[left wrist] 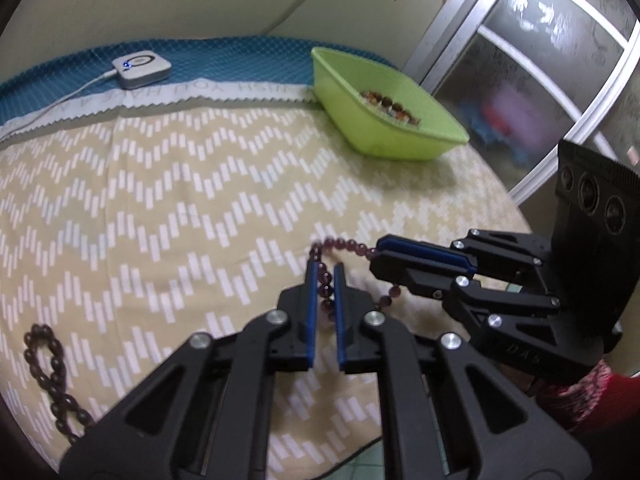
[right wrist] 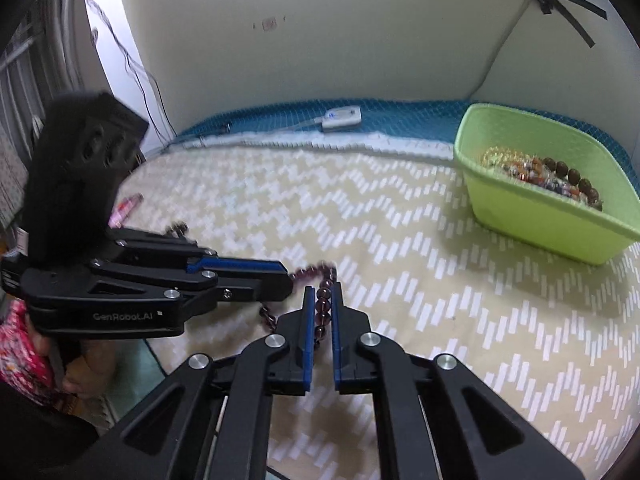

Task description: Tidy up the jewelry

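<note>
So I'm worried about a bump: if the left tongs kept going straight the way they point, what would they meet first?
Probably only the patterned cloth just past the purple bead bracelet they grip; the green tub sits off right.

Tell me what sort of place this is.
Probably a room in a home, not a lab: a table under a zigzag-patterned cloth stands against a plain wall, with a frosted sliding door beside it. A green plastic tub holds beaded jewelry, and loose cables hang in the corner.
</note>
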